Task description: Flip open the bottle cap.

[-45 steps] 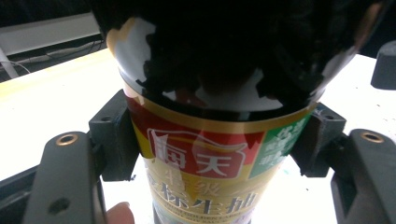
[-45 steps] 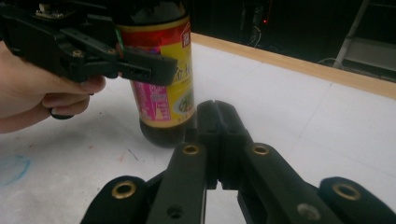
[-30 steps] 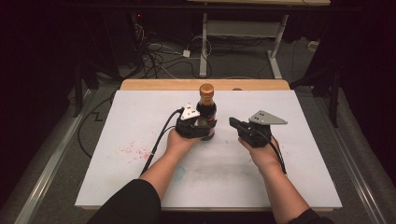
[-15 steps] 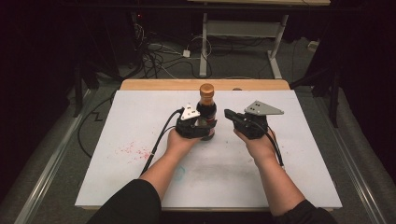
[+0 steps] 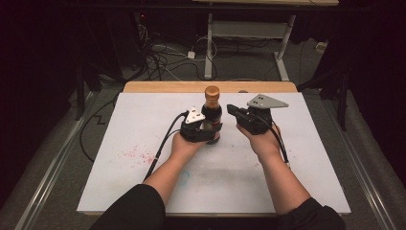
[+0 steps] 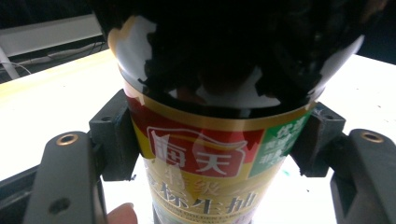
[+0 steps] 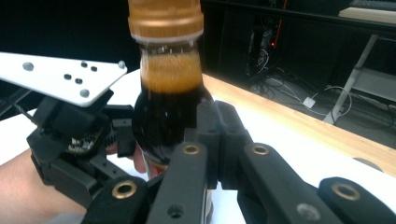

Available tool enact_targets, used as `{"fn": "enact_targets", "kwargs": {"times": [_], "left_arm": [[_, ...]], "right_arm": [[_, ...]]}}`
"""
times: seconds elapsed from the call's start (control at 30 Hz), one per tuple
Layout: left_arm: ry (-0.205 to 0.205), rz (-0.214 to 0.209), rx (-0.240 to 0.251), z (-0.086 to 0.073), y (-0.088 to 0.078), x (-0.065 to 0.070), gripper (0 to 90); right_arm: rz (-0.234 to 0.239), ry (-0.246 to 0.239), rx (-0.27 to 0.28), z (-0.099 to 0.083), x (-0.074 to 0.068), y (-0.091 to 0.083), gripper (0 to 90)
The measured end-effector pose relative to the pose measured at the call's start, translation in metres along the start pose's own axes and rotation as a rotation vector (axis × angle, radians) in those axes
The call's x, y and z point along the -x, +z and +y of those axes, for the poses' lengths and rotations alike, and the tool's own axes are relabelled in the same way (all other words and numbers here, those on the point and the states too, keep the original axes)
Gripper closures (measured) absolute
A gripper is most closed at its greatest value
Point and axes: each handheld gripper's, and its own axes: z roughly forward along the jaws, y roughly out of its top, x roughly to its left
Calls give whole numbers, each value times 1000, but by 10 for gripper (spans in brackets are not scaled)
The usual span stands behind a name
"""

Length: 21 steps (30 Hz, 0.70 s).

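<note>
A dark soy sauce bottle (image 5: 212, 113) with a gold cap and a red and gold label stands upright on the white board. My left gripper (image 5: 207, 130) is shut on its lower body; in the left gripper view the pads (image 6: 114, 140) press both sides of the label of the bottle (image 6: 201, 163). My right gripper (image 5: 231, 111) hovers just right of the bottle's shoulder, shut, with nothing between its jaws. In the right gripper view its closed tips (image 7: 217, 128) sit beside the bottle (image 7: 163, 107), apart from the glass, with the left gripper (image 7: 70, 135) behind.
The white board (image 5: 119, 143) covers a wooden table (image 5: 167, 87) and has faint red marks (image 5: 139, 154) at its left. Cables (image 5: 163, 57) and a desk leg (image 5: 209, 43) lie on the dark floor beyond. Open board surface lies around both hands.
My right gripper has risen and drifted left toward the bottle's upper part, still shut. The left gripper and the bottle have stayed put.
</note>
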Motion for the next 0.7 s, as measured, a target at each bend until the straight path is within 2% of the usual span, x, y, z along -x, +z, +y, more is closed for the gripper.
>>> {"fn": "enact_targets", "kwargs": {"times": [0.57, 0.67, 0.7], "left_arm": [[-12, 9, 3, -1, 0, 1, 283], [15, -1, 4, 0, 0, -1, 283], [-1, 6, 5, 0, 0, 0, 282]], "right_arm": [[11, -14, -9, 27, -7, 5, 900], [9, -24, -9, 31, -9, 5, 900], [9, -28, -9, 32, -9, 5, 900]]}}
